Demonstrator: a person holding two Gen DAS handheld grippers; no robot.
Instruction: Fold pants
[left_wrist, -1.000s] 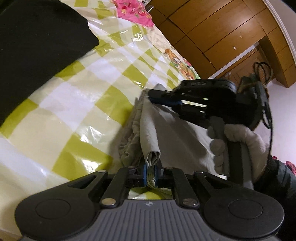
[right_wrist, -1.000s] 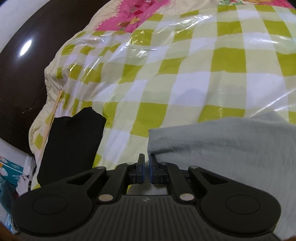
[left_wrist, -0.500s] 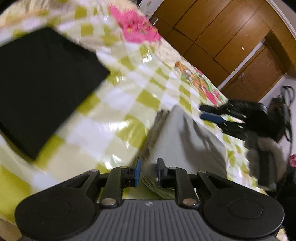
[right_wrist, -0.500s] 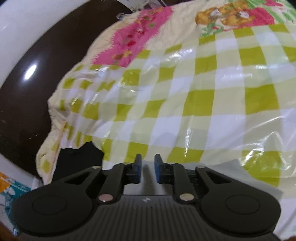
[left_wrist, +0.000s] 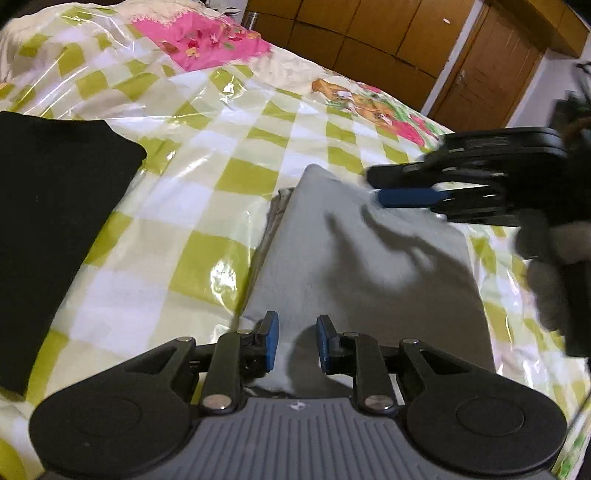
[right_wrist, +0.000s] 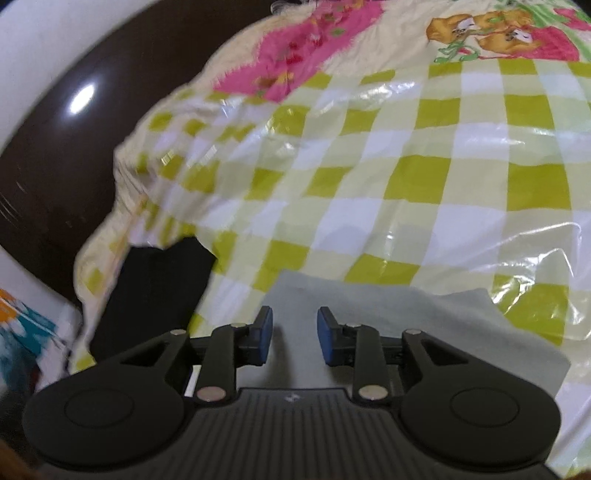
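Observation:
The grey pants (left_wrist: 354, 258) lie folded into a flat rectangle on the checked bed cover (left_wrist: 184, 206). My left gripper (left_wrist: 294, 341) is open and empty, raised over the near end of the pants. My right gripper (right_wrist: 294, 334) is open and empty above the pants (right_wrist: 424, 317). It also shows in the left wrist view (left_wrist: 373, 182), held by a gloved hand over the far right corner of the pants.
A folded black garment (left_wrist: 48, 221) lies on the bed to the left of the pants; it also shows in the right wrist view (right_wrist: 155, 288). Wooden wardrobe doors (left_wrist: 388, 40) stand beyond the bed. A dark headboard (right_wrist: 48, 140) borders the bed.
Both grippers were shut on the pants' edge a second ago. They have let go, opened, and lifted back. The pants now lie flat and folded.

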